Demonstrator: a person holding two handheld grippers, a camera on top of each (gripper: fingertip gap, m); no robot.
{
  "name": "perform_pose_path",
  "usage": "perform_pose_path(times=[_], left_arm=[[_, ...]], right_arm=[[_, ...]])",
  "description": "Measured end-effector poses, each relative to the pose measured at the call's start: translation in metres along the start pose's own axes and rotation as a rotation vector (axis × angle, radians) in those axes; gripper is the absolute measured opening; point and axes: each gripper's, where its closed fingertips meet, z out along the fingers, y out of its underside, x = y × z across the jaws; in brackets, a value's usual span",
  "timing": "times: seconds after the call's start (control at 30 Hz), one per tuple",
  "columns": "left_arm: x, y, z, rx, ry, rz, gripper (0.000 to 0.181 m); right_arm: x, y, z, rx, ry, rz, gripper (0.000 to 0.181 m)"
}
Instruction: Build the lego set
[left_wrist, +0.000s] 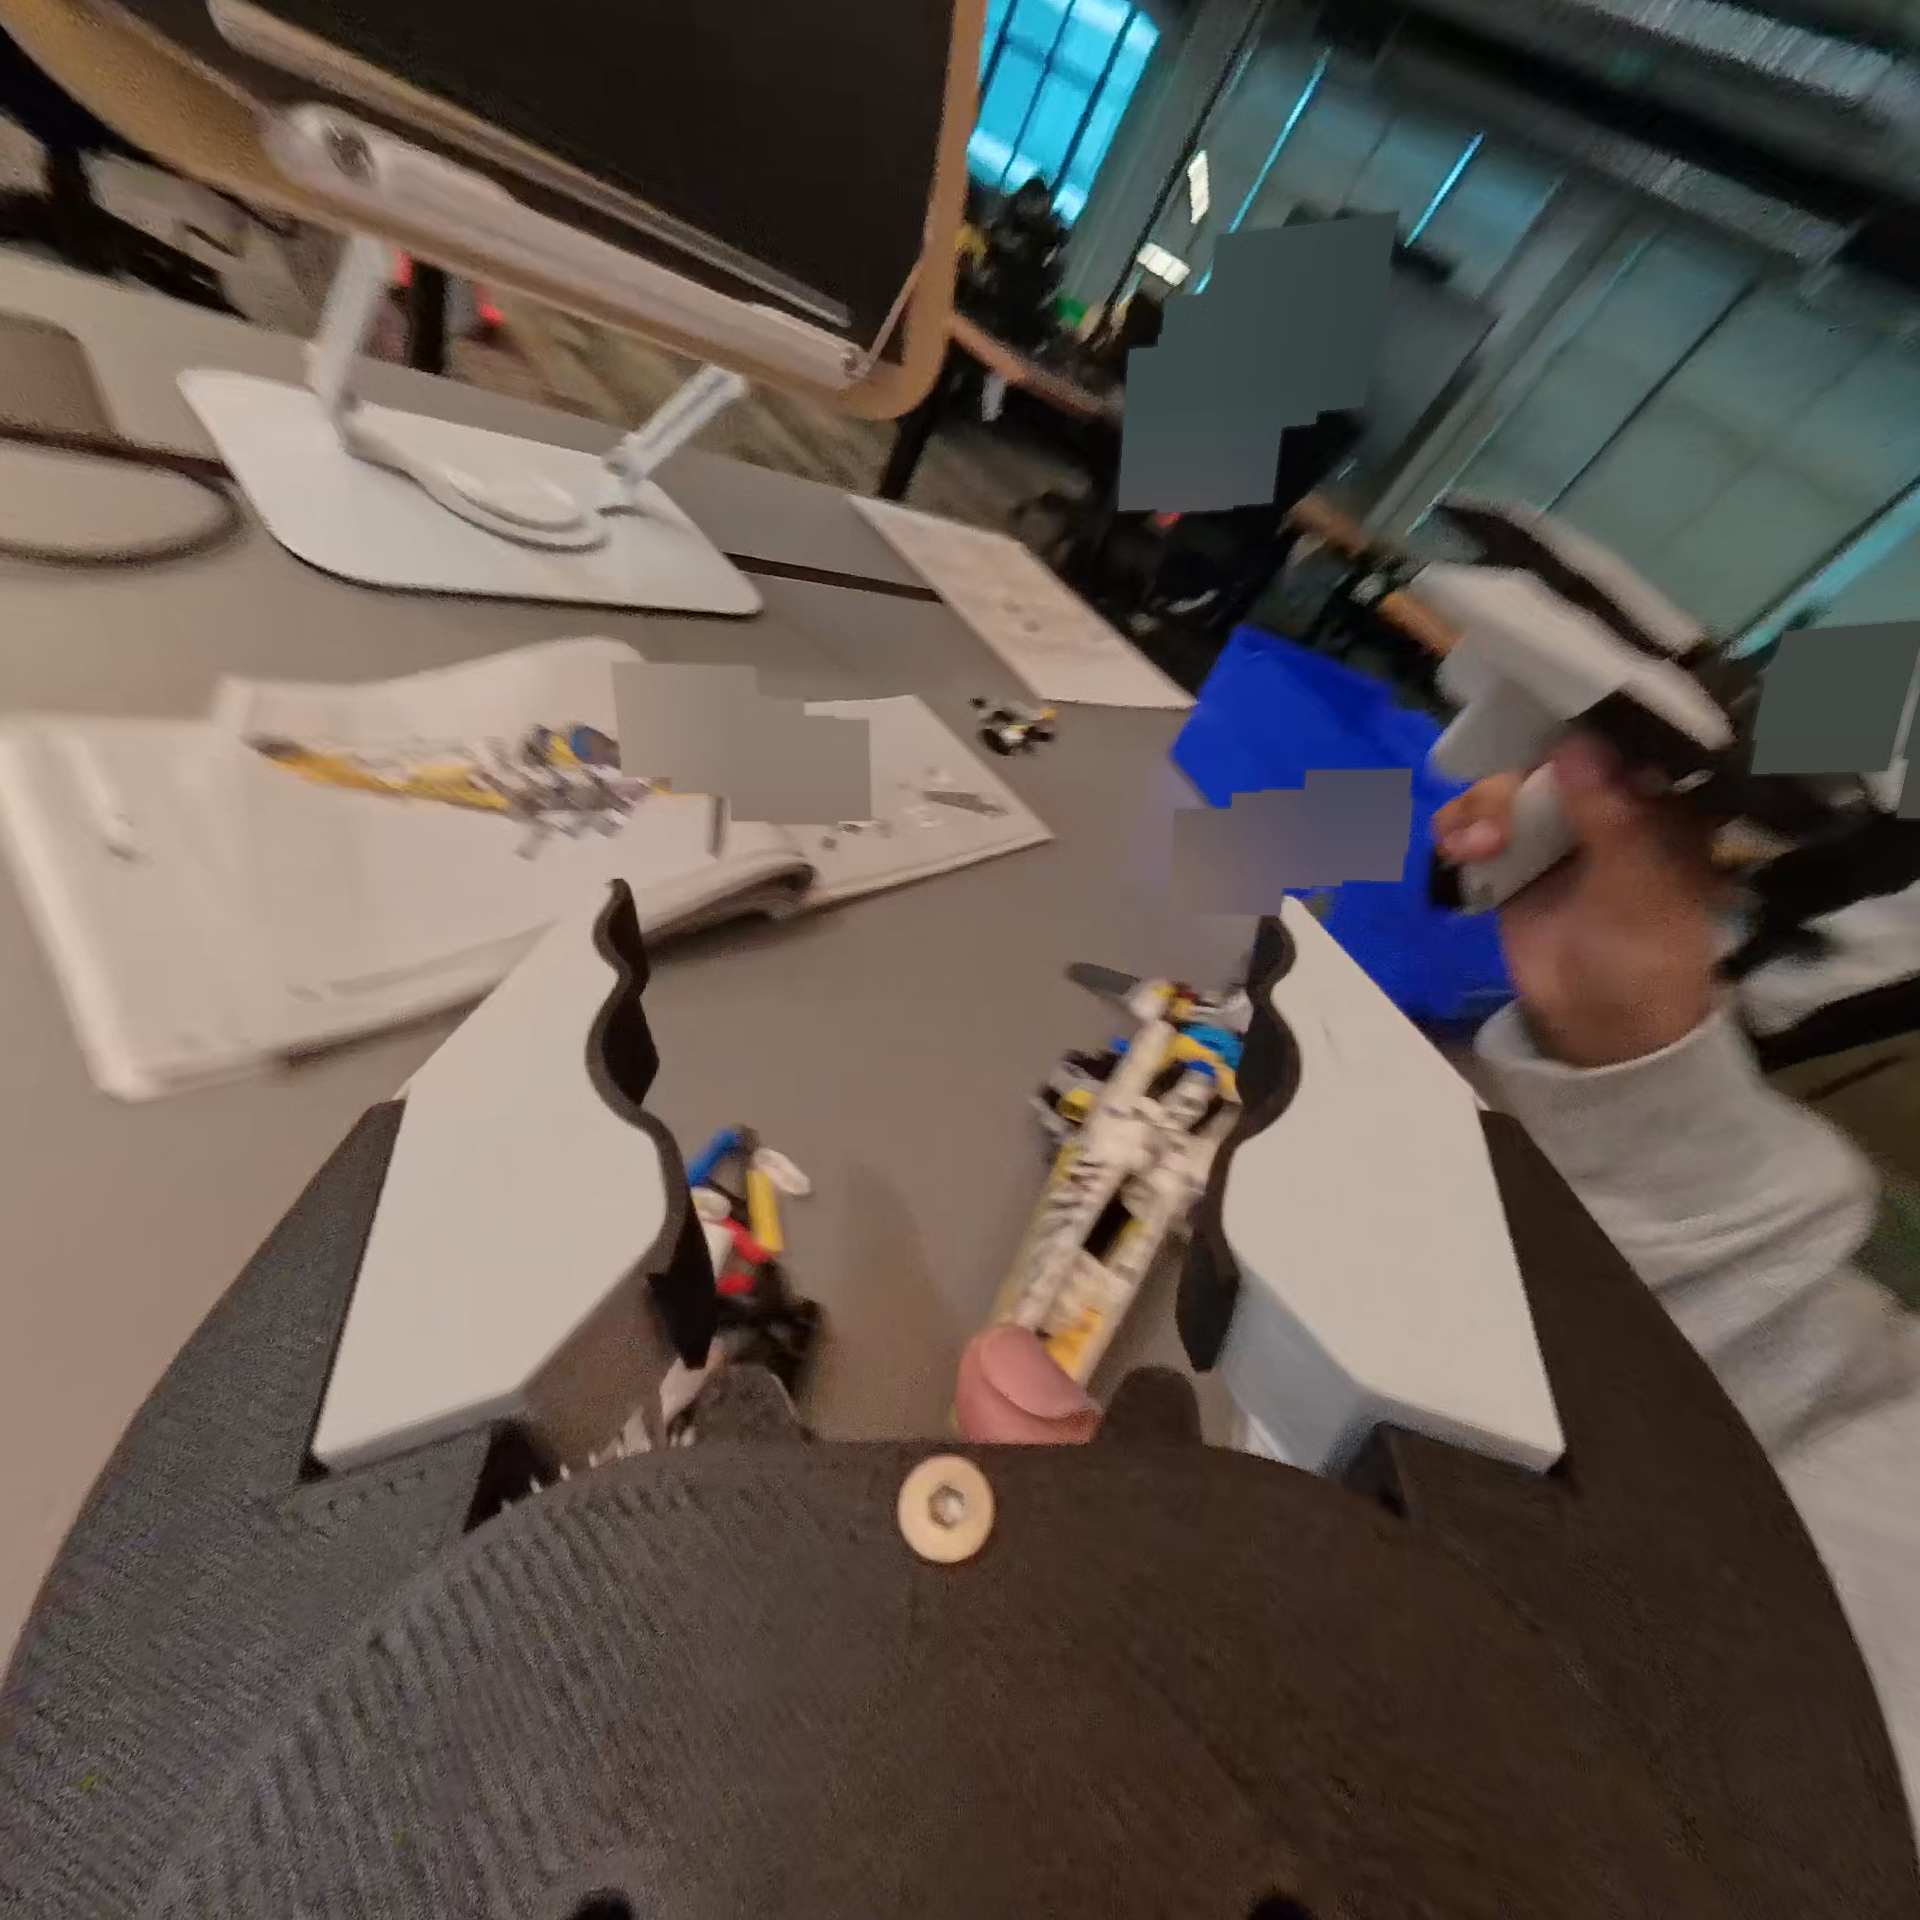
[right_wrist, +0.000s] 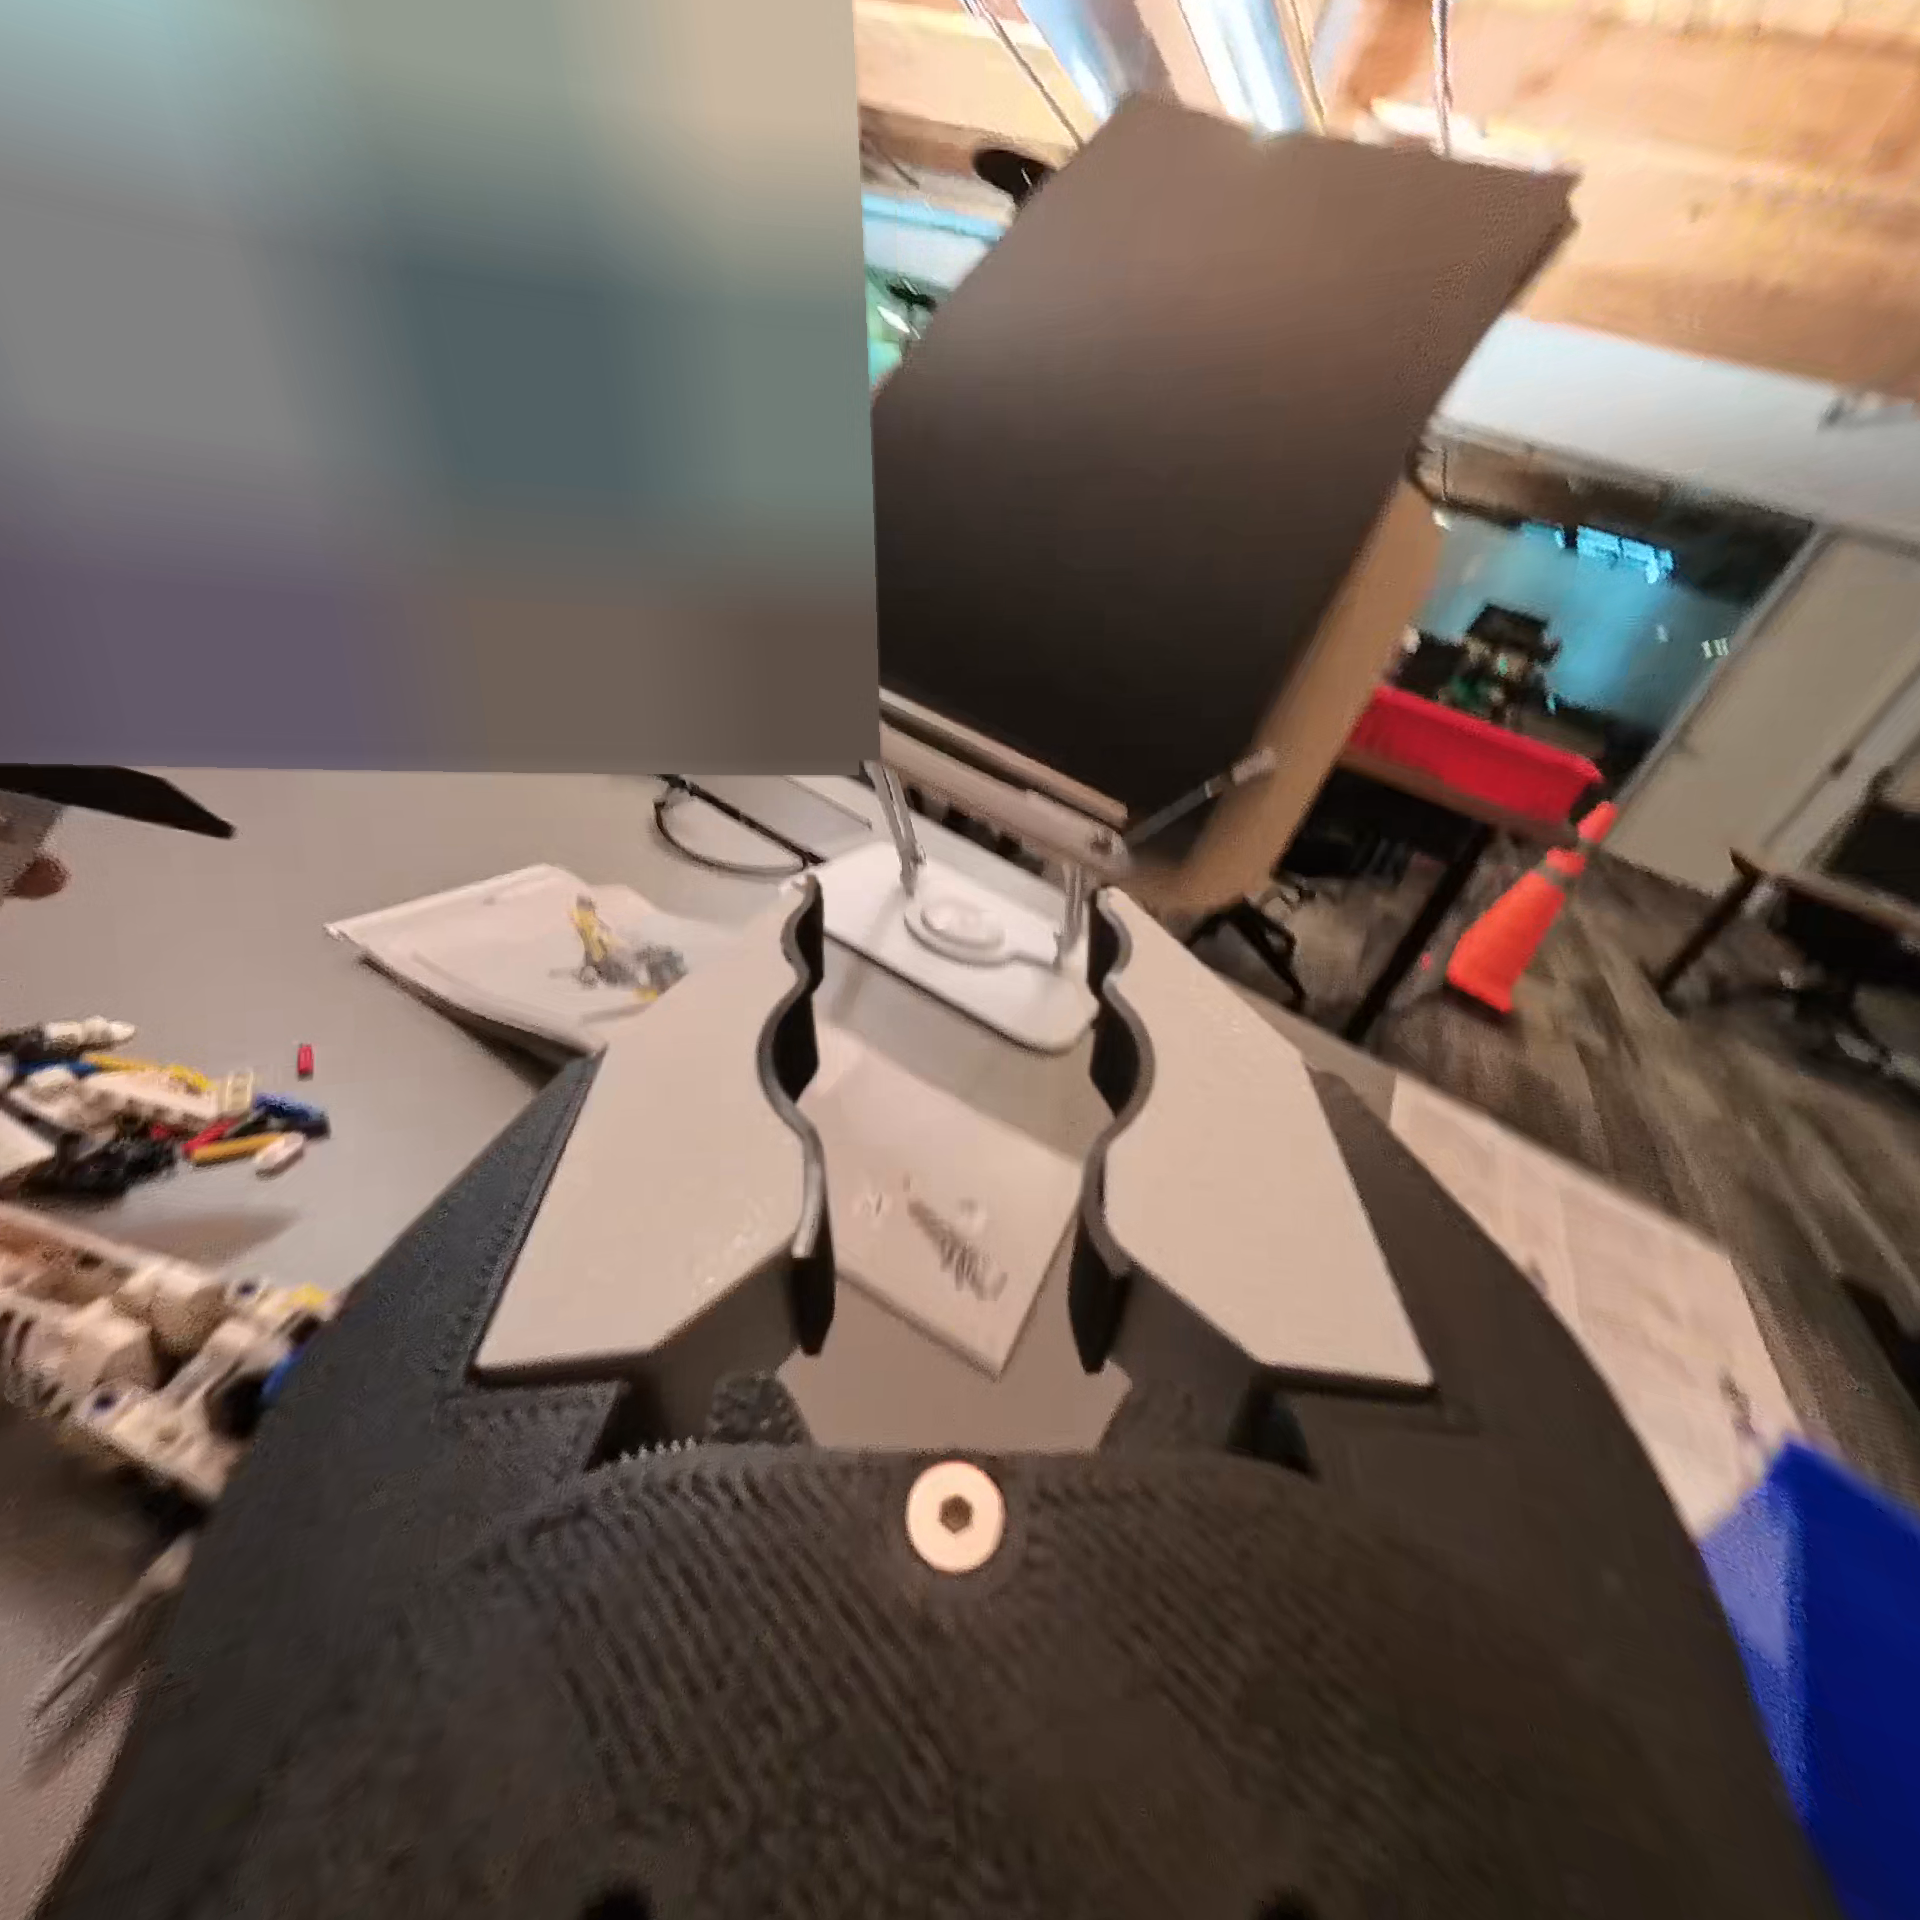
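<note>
A long white and yellow lego model (left_wrist: 1127, 1174) lies on the grey table (left_wrist: 914, 1049), under my left gripper's right finger (left_wrist: 1340, 1143). A person's fingertip (left_wrist: 1023, 1392) rests at its near end. Loose coloured pieces (left_wrist: 743, 1216) lie beside the left finger. My left gripper (left_wrist: 948, 914) is open wide and holds nothing. My right gripper (right_wrist: 956, 909) is open and empty, raised and pointing toward the monitor stand. It also shows blurred in a hand in the left wrist view (left_wrist: 1527, 675). The model (right_wrist: 135, 1361) and loose pieces (right_wrist: 156, 1112) sit at its lower left.
An open instruction book (left_wrist: 416, 852) lies left of the pieces, and also shows in the right wrist view (right_wrist: 540, 956). A monitor (right_wrist: 1174, 468) on a white stand (left_wrist: 468, 499) is behind it. Paper sheets (right_wrist: 1610, 1288) and a blue bin (left_wrist: 1330, 810) are at the right. An orange cone (right_wrist: 1517, 914) stands on the floor.
</note>
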Motion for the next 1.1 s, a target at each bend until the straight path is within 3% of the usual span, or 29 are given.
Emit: perform_pose_path(times=[0.1, 0.2, 0.3, 0.37, 0.5, 0.6, 0.8, 0.97, 1.1], left_arm=[[-0.032, -0.033, 0.018, -0.045, -0.135, 0.207, 0.126], [-0.063, -0.051, 0.047, -0.134, -0.158, 0.331, 0.126], [-0.086, -0.042, 0.074, -0.26, -0.095, 0.281, 0.125], [-0.083, -0.043, 0.082, -0.214, -0.015, 0.23, 0.125], [-0.073, -0.025, 0.079, -0.18, 0.067, 0.201, 0.134], [-0.065, -0.008, 0.078, -0.243, 0.141, 0.221, 0.133], [-0.068, -0.027, 0.073, -0.134, 0.251, 0.087, 0.13], [-0.105, -0.044, 0.065, -0.046, 0.122, 0.129, 0.096], [-0.121, -0.044, 0.063, -0.065, 0.047, 0.163, 0.09]], right_arm=[[0.012, -0.004, 0.038, 0.051, -0.037, -0.049, 0.048], [0.024, 0.05, 0.07, -0.077, -0.078, 0.047, 0.048], [0.012, 0.094, 0.067, -0.2, -0.183, 0.223, 0.053], [0.022, 0.1, 0.063, -0.197, -0.134, 0.215, 0.054], [0.033, 0.114, 0.062, -0.274, -0.096, 0.139, 0.052], [0.03, 0.118, 0.065, -0.238, -0.105, 0.134, 0.033], [0.029, 0.144, 0.068, -0.314, -0.12, 0.186, 0.039], [0.018, 0.142, 0.07, -0.29, -0.176, 0.301, 0.044], [0.013, 0.148, 0.071, -0.331, -0.182, 0.262, 0.047]])
